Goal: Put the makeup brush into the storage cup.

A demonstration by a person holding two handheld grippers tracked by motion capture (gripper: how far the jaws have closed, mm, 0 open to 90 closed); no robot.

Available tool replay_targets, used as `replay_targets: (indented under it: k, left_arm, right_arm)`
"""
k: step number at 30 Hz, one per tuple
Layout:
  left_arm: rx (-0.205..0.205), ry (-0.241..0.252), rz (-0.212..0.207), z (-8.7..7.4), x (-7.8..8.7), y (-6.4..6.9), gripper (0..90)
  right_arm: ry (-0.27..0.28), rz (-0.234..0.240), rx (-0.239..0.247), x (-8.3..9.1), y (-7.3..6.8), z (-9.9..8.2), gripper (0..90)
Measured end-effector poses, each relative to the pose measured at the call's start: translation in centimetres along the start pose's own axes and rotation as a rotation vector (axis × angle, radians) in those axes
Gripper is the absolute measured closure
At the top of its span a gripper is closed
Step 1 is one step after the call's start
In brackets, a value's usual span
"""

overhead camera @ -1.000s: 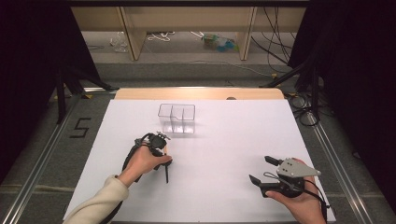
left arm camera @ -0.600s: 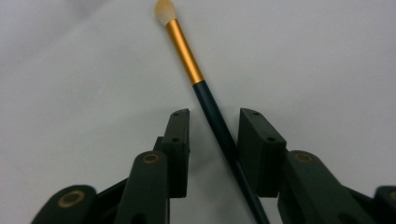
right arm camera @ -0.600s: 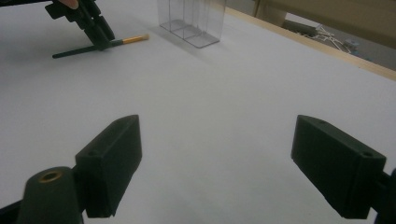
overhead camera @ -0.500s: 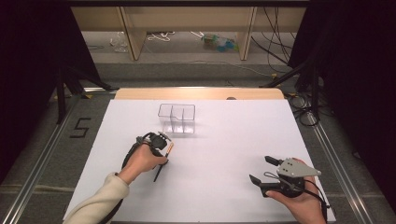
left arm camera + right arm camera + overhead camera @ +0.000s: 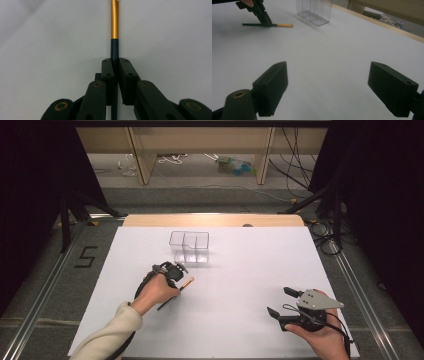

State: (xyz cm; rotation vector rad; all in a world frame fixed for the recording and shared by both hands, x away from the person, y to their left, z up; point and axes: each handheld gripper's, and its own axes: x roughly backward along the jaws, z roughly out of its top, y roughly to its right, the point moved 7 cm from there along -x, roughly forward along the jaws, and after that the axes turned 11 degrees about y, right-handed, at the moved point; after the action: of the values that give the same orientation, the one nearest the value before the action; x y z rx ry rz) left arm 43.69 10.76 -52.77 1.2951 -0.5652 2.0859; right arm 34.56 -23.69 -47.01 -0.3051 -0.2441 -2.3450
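Note:
A thin brush (image 5: 186,282) with a dark handle (image 5: 115,48) and a gold ferrule (image 5: 115,20) lies low over the white table sheet (image 5: 240,270), in front of the clear box. My left gripper (image 5: 176,278) has just been closing, and its jaws now pinch the dark handle; in the left gripper view the left gripper (image 5: 115,61) holds it just below the ferrule. My right gripper (image 5: 279,301) rests at the near right, open, with nothing between the jaws. In the right gripper view the right gripper (image 5: 328,82) faces the brush (image 5: 279,25) and the left gripper (image 5: 263,17).
A clear two-compartment box (image 5: 189,246) stands behind the left hand, and the box (image 5: 314,11) also rises at the top of the right gripper view. The sheet ends at a wooden edge (image 5: 215,220) at the back. Dark stands and cables flank the table.
The left gripper's jaws closed onto the brush handle. The brush swung from pointing toward the person to a slant, with its tip now up and to the right. The right hand stayed put.

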Motion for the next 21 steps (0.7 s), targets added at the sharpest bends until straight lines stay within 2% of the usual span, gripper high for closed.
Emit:
replay_targets:
  k: [9, 12, 16, 21]
  left_arm:
    - [-0.026, 0.006, 0.005, 0.01, 0.02, 0.04, 83.4]
    - [0.003, 0.029, 0.001, 0.05, -0.08, 0.17, 83.5]
    - [-0.014, 0.006, -0.013, -0.13, 0.16, -0.17, 83.5]
    - [0.017, 0.028, -0.020, -0.18, 0.13, -0.11, 83.5]
  right_arm:
    - [-0.001, 0.001, 0.002, -0.04, 0.00, -0.03, 17.6]
    - [-0.001, 0.004, 0.001, -0.04, -0.02, -0.04, 17.6]
    - [-0.003, 0.003, -0.004, -0.03, -0.03, -0.03, 17.7]
    - [-0.003, 0.003, -0.004, -0.03, -0.03, -0.03, 17.7]
